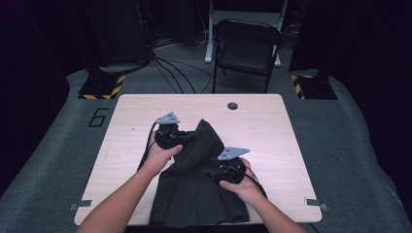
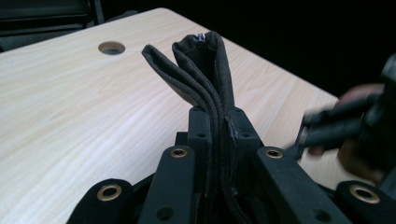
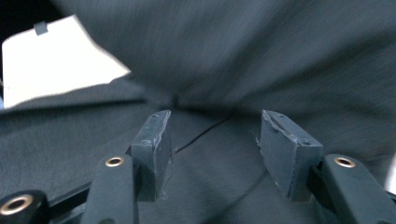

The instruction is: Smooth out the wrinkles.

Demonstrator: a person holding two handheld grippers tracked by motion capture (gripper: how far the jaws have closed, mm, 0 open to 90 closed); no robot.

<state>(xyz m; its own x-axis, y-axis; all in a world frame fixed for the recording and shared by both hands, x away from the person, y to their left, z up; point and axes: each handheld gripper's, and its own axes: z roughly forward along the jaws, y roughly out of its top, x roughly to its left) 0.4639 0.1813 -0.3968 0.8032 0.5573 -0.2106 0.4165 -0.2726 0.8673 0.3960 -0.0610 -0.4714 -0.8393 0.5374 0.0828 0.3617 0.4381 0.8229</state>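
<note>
A dark grey garment (image 1: 194,194) lies on the light wooden table (image 1: 262,126), spread flat at the near edge and lifted into a peak toward the middle. My left gripper (image 1: 187,137) is shut on a bunched fold of that cloth (image 2: 205,70), which stands up between its jaws (image 2: 218,121), raised above the table. My right gripper (image 1: 209,171) hovers low over the garment's right side. Its jaws stand apart (image 3: 212,149) with flat cloth (image 3: 233,60) beneath them and nothing pinched. In the left gripper view, the right gripper (image 2: 327,130) appears blurred at the right.
A round cable hole (image 1: 232,105) sits near the table's far edge. A black folding chair (image 1: 248,48) stands beyond the table, with cables on the floor. Tape marks (image 1: 316,201) flag the near corners. Bare wood (image 2: 70,102) lies left of the garment.
</note>
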